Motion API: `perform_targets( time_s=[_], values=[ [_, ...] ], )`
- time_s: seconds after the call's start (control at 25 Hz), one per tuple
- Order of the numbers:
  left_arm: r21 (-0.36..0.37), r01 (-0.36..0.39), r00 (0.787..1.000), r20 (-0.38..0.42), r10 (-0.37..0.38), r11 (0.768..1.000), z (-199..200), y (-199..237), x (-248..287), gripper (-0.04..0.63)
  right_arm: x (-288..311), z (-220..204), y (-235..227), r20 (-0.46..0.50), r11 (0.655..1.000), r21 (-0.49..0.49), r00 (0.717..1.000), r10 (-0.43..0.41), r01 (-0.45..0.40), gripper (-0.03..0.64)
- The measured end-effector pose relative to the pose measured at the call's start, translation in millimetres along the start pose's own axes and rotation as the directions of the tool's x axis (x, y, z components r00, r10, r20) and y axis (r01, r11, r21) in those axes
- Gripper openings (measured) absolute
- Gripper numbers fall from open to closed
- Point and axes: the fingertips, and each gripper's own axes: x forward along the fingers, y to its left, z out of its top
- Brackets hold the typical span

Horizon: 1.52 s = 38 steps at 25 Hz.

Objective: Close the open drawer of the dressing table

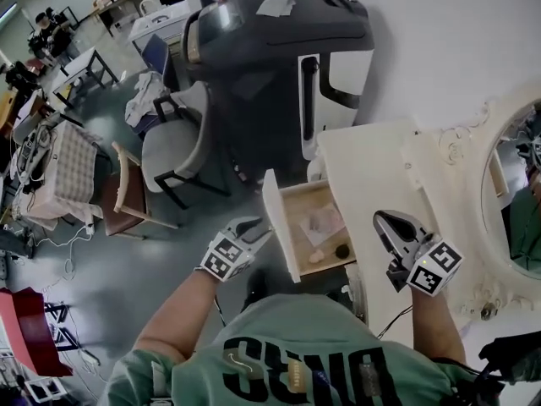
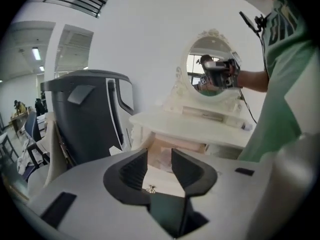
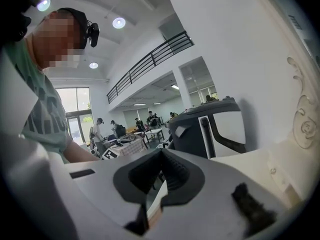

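Note:
The cream dressing table (image 1: 372,163) stands at the right, and its drawer (image 1: 277,218) is pulled out toward the left. A clear bag (image 1: 324,221), a tan lump (image 1: 316,257) and a small dark round thing (image 1: 342,249) lie inside. My left gripper (image 1: 256,229) hangs just left of the drawer front, open and empty. In the left gripper view the left gripper (image 2: 160,166) frames the drawer front's small knob (image 2: 150,189) without touching it. My right gripper (image 1: 382,221) hovers over the tabletop by the drawer, shut on nothing. In the right gripper view the right gripper (image 3: 161,156) has its tips together.
A large dark grey chair-like machine (image 1: 279,49) stands behind the table's left end. A grey chair (image 1: 173,146) and a wooden chair (image 1: 127,193) stand on the floor to the left. The oval mirror (image 1: 516,193) rises at the table's right side.

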Motion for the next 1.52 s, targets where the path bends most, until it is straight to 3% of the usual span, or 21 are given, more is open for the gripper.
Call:
perform_targets(
  time_s=[0.12,0.28,0.44,0.6,0.72,0.88,1.0,1.52],
  values=[
    [0.074,0.048,0.993,-0.107,-0.04,0.996,-33,4,37,0.156,6,-11,-11,0.003,0.999,0.029,1.0,-0.017,0.017,0.011],
    [0.164,0.1,0.967,-0.247,-0.057,0.981,-81,15,73,0.167,14,-17,-24,0.01,0.999,0.034,1.0,-0.026,0.025,0.011],
    [0.202,0.152,0.924,-0.375,-0.066,0.968,-130,21,100,0.183,19,-17,-37,0.02,0.999,0.033,0.999,-0.038,0.037,0.011],
    [0.203,0.181,0.89,-0.45,-0.073,0.962,-166,19,117,0.199,22,-24,-45,0.01,0.998,0.035,0.999,-0.044,0.044,0.011],
    [0.21,0.198,0.885,-0.459,-0.083,0.957,-176,19,128,0.199,26,-31,-52,0.007,0.998,0.047,0.999,-0.052,0.052,0.011],
    [0.237,0.202,0.893,-0.443,-0.079,0.95,-176,24,136,0.196,29,-40,-57,-0.009,0.997,0.056,0.998,-0.057,0.057,0.011],
    [0.244,0.222,0.897,-0.431,-0.099,0.944,-176,21,137,0.137,30,-44,-59,-0.013,0.996,0.065,0.998,-0.062,0.062,0.011],
    [0.26,0.259,0.898,-0.418,-0.133,0.93,-169,16,147,0.132,27,-51,-64,-0.01,0.993,0.082,0.997,-0.081,0.082,0.011]
  ],
)
